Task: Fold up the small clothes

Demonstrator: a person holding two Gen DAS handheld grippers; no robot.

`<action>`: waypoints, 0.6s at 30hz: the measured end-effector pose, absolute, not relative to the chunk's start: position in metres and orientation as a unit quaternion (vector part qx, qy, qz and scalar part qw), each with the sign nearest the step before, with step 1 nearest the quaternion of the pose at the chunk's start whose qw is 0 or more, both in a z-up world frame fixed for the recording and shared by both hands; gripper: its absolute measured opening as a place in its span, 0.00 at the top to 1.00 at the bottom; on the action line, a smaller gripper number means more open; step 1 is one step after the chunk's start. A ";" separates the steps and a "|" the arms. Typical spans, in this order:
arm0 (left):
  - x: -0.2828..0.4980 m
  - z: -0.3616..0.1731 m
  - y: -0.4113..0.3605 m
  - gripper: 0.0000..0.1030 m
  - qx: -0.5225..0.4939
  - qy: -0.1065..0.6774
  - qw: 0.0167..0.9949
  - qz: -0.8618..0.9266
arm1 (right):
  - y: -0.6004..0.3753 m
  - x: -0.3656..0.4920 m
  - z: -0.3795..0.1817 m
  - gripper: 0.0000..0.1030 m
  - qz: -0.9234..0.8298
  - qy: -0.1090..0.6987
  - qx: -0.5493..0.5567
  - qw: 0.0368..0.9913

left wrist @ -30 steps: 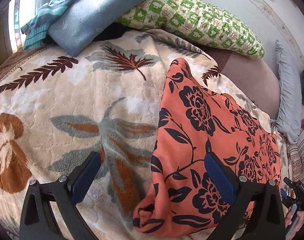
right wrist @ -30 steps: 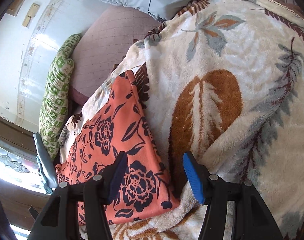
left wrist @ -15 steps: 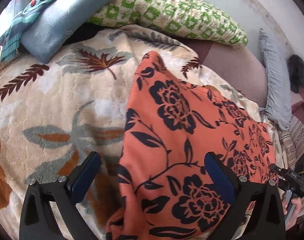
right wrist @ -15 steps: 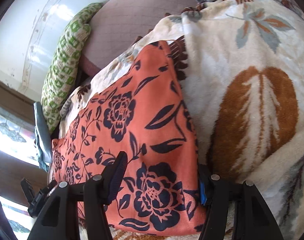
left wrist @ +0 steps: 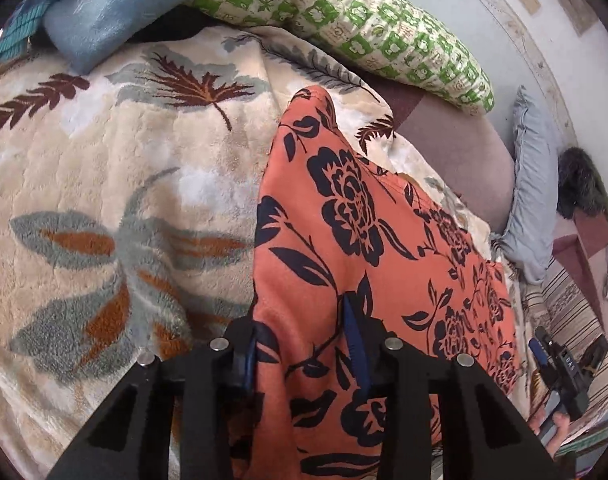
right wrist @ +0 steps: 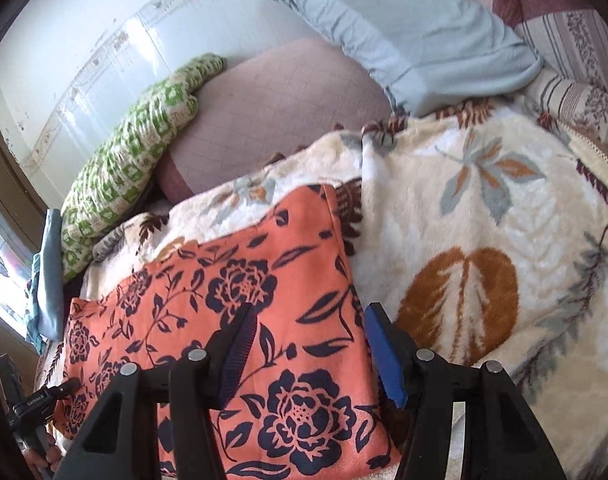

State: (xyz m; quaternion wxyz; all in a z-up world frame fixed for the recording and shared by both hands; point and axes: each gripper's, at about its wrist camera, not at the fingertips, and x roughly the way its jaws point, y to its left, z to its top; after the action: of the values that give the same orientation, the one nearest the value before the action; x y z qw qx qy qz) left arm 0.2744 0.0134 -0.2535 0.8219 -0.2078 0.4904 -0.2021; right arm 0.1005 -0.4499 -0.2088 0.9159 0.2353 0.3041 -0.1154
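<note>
An orange garment with a dark floral print (left wrist: 344,220) lies flat on a leaf-patterned plush blanket (left wrist: 103,160). My left gripper (left wrist: 301,348) is at the garment's near left edge. Its jaws are closing, and a fold of the cloth is bunched between the blue pads. In the right wrist view the garment (right wrist: 231,280) spreads to the left. My right gripper (right wrist: 312,356) stands open over its near right corner, one finger above the cloth and the other at its right edge. The other hand's gripper (left wrist: 556,364) shows at the far right of the left wrist view.
A green-checked pillow (left wrist: 344,20) and a light blue folded cloth (left wrist: 103,8) lie at the blanket's far side. A mauve cushion (right wrist: 271,92) and a grey-blue pillow (right wrist: 404,40) rest against the wall. Striped bedding (right wrist: 576,52) lies to the right.
My left gripper's jaws went from wide apart to narrow around the garment's near edge. My right gripper rose and rolled, and the garment's corner now lies between its fingers.
</note>
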 end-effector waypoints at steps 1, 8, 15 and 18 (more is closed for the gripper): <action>0.274 -0.253 0.016 0.63 -0.220 0.488 0.819 -0.206 | -0.443 0.100 -0.204 0.42 -0.103 0.294 0.227 0.923; 0.280 -0.258 0.030 0.31 -0.290 0.493 0.794 -0.207 | -0.362 0.116 -0.213 0.42 0.070 0.336 0.236 0.909; 0.271 -0.247 0.003 0.63 -0.184 0.487 0.826 -0.215 | -0.297 0.121 -0.238 0.42 0.123 0.387 0.188 0.894; 0.272 -0.250 0.007 0.74 -0.194 0.490 0.822 -0.214 | -0.292 0.122 -0.245 0.42 0.118 0.396 0.184 0.892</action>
State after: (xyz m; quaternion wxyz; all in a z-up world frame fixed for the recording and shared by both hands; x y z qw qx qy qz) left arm 0.2720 0.0066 -0.2495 0.8222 -0.1944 0.4903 -0.2140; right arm 0.1217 -0.2924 -0.2451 0.8921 0.1839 0.3956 0.1181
